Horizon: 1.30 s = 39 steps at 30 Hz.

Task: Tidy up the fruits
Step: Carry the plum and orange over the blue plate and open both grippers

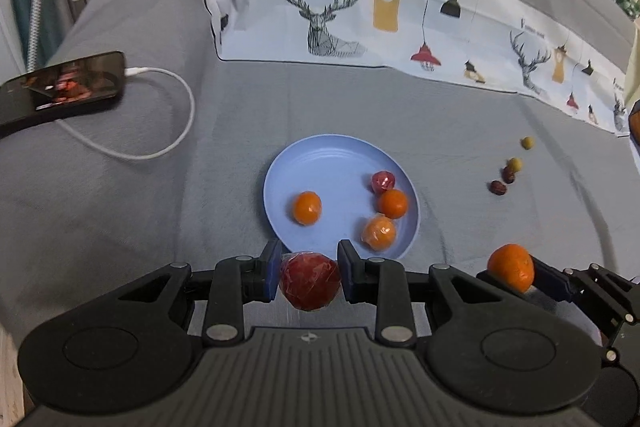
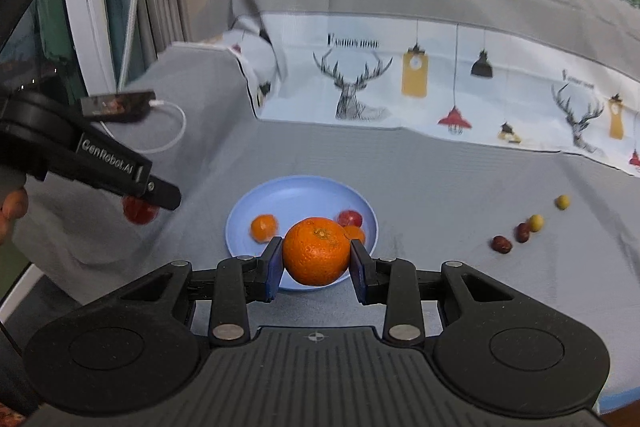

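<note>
While both grippers carry fruit toward the blue plate (image 1: 320, 155), we treat this step as a double delivery and take it one side at a time. Our left gripper (image 1: 308, 273) has its blue pads pressed against a red fruit wrapped in clear film (image 1: 309, 281), held just short of the plate's near rim. Our right gripper (image 2: 316, 259) is clamped on a large orange (image 2: 317, 251), which from its own camera sits in front of the plate's near edge; we cannot tell how high it hangs above the cloth.

On the plate already lie three small oranges (image 1: 307, 207) and a small red wrapped fruit (image 1: 383, 181), clustered mostly toward the right half. The open space, as we judge it, is at the centre and far left, so we would bring the red fruit forward over the rim and lower it there before letting go. Round fruit rolls, and the film looks slippery, so we want it low and nearly touching the dish when the fingers part.

The orange is bulky; we would set it down afterwards in whatever gap remains, avoiding a knock against the small ones. Off to the right, four small fruits (image 1: 509, 174), two dark and two yellowish, lie on the grey cloth (image 1: 200, 207), still to be gathered.
</note>
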Each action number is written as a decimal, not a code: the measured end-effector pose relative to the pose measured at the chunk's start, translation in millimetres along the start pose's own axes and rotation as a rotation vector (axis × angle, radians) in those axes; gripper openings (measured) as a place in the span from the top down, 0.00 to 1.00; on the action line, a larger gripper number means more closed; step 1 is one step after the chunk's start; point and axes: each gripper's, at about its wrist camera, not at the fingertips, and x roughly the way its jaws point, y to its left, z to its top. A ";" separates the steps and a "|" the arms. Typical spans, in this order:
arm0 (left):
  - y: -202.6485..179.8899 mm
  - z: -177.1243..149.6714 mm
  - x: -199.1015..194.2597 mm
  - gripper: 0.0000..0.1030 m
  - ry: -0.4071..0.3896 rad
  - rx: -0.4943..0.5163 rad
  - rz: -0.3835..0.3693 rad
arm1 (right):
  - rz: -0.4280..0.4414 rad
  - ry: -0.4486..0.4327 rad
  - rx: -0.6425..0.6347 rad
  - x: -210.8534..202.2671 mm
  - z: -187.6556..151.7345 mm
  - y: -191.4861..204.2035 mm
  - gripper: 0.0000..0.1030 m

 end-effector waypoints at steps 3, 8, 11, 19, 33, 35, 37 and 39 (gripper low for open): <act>-0.6 12.9 27.5 0.68 0.026 0.014 0.009 | 0.002 0.031 -0.007 26.2 3.9 -2.3 0.65; -1.1 32.2 67.5 0.68 0.060 0.030 0.009 | 0.004 0.067 -0.013 72.1 14.3 -6.5 0.65; -1.7 41.9 89.2 0.68 0.070 0.051 0.006 | 0.006 0.083 -0.026 96.3 19.0 -8.0 0.65; -6.7 57.7 146.3 0.68 0.097 0.101 0.008 | -0.004 0.141 -0.080 152.1 20.1 -11.1 0.65; -1.4 45.4 115.0 0.00 0.067 0.098 0.039 | -0.012 0.180 -0.089 126.9 15.1 -14.5 0.10; 4.7 29.2 96.1 0.00 0.088 0.075 0.054 | 0.001 0.197 -0.062 104.2 5.5 -13.5 0.08; 11.3 12.1 76.6 0.00 0.103 0.053 0.079 | 0.007 0.207 -0.042 81.6 -2.6 -10.2 0.08; 17.1 -2.0 58.6 0.00 0.112 0.025 0.102 | 0.006 0.199 -0.028 59.0 -8.2 -5.9 0.07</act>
